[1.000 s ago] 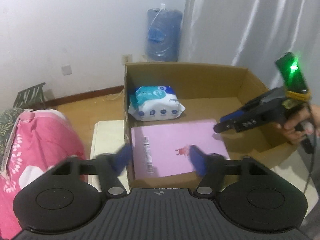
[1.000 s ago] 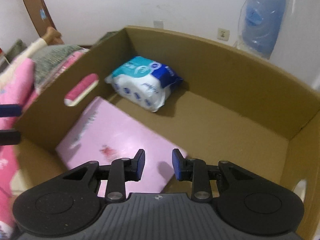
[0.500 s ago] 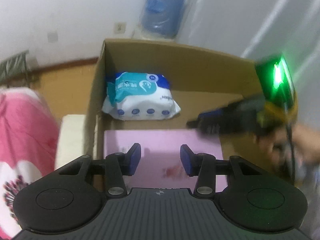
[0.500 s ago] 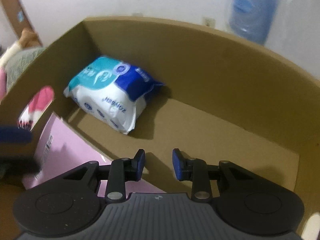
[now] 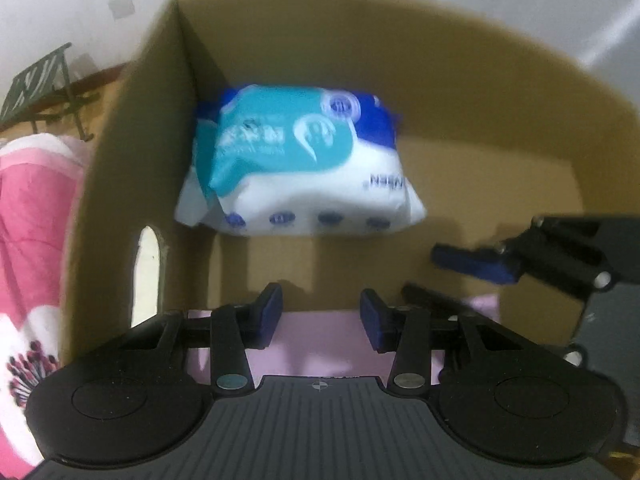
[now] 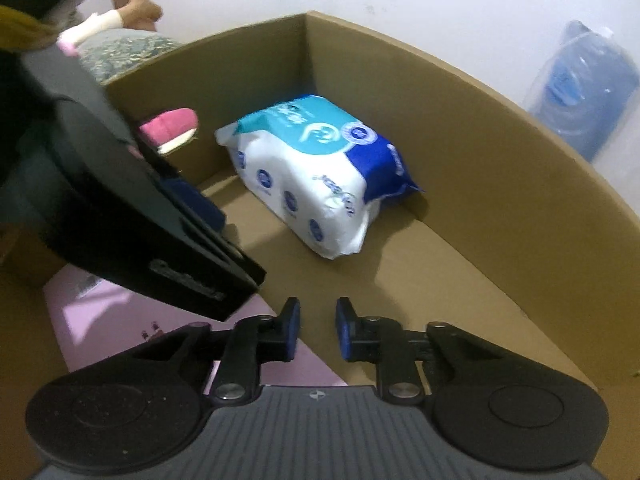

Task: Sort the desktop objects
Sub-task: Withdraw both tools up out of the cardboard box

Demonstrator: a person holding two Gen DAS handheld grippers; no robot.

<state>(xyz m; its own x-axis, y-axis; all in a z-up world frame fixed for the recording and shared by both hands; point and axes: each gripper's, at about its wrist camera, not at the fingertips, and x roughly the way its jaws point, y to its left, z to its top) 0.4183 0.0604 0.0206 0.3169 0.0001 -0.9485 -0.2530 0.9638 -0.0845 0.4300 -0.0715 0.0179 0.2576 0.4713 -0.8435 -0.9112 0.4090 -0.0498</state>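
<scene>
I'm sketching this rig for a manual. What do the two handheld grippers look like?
Both look alike: the left gripper and right gripper have a black ribbed body, two round black discs at the sides, black linkage arms with silver pivot screws, and dark blue pads on the jaws. A small crosshair mark sits mid-body.

Matt cardboard box (image 5: 460, 80); glossy plastic wipes pack (image 5: 296, 168); smooth pink book (image 6: 100, 312).

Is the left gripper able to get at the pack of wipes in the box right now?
Probably yes: the left gripper is open, facing the pack of wipes, with only bare cardboard box floor between them.
</scene>
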